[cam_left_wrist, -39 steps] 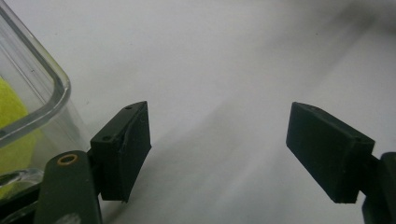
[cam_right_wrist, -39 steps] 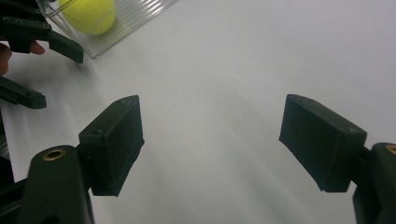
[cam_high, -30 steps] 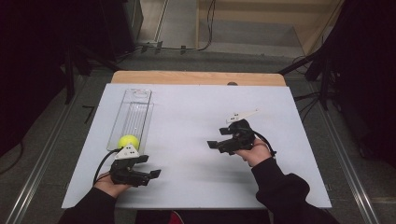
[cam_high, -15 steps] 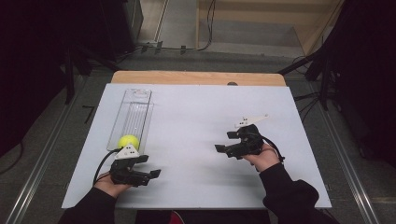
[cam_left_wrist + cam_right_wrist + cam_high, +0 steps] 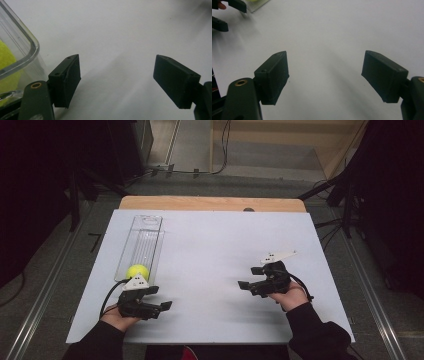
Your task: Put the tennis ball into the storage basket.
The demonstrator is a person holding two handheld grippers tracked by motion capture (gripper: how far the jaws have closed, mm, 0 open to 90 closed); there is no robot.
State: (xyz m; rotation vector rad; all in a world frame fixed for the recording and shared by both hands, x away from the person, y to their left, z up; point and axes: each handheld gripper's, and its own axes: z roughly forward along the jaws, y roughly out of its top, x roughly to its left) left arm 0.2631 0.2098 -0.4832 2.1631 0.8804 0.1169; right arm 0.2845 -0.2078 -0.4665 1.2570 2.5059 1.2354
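Item: yellow ball (image 5: 137, 271), lying in the near end of a clear plastic box (image 5: 145, 227) at the left of the white tabletop (image 5: 215, 245). Left gripper (image 5: 162, 298): rested just beside the box's near end, jaws apart, nothing between them. Right gripper (image 5: 250, 277): well apart at the right, low over bare tabletop, jaws apart and empty.

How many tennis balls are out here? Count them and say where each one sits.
1. The yellow tennis ball lies inside the clear container, at its near end, just beyond the left gripper. None elsewhere on the table.
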